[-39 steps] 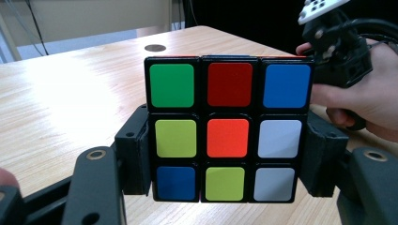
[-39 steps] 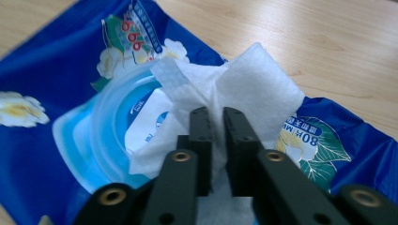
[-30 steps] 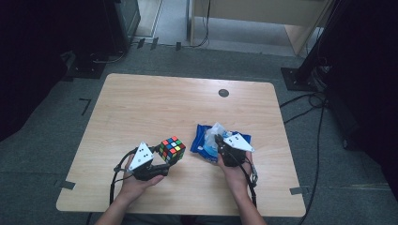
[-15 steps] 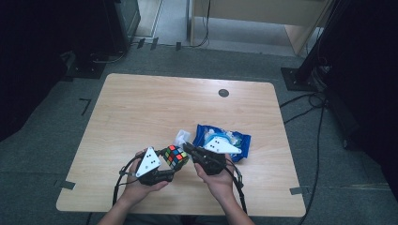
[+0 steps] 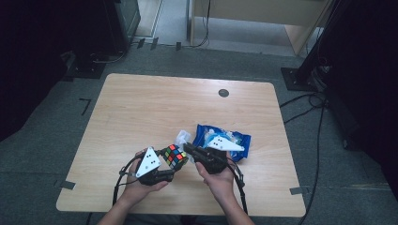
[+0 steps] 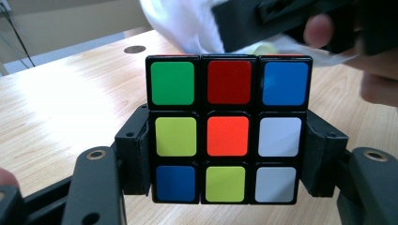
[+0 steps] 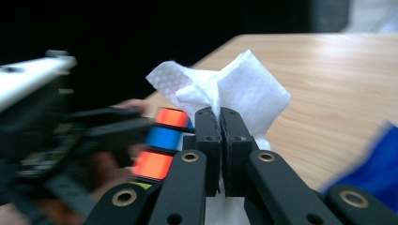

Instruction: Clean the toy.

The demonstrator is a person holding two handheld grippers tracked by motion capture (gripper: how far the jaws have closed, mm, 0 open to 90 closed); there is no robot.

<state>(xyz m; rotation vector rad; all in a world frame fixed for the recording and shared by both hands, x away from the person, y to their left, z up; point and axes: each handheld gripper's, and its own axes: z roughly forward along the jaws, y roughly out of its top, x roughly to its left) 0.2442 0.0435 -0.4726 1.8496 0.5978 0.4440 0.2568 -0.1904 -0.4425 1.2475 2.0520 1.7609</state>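
A scrambled Rubik's cube [image 5: 176, 154] is held just above the table's near edge, with my left gripper [image 5: 172, 160] shut on it. In the left gripper view the cube [image 6: 228, 136] sits between the two black jaws of my left gripper [image 6: 228, 161], its orange-centred face toward the camera. My right gripper [image 5: 187, 147] is shut on a white tissue [image 5: 182, 138] right beside the cube. The right gripper view has the jaws of my right gripper [image 7: 219, 119] pinched together on the tissue [image 7: 225, 86], with the cube [image 7: 164, 136] just to their left.
A blue wipe packet [image 5: 227, 140] lies on the wooden table [image 5: 155, 108] behind my right hand. A small dark round cap [image 5: 224, 93] sits in the tabletop at the far right. Cables and stand bases lie on the floor around the table.
My right gripper has moved left from over the blue packet to the cube, carrying the white tissue. The left gripper with the cube has stayed nearly still.
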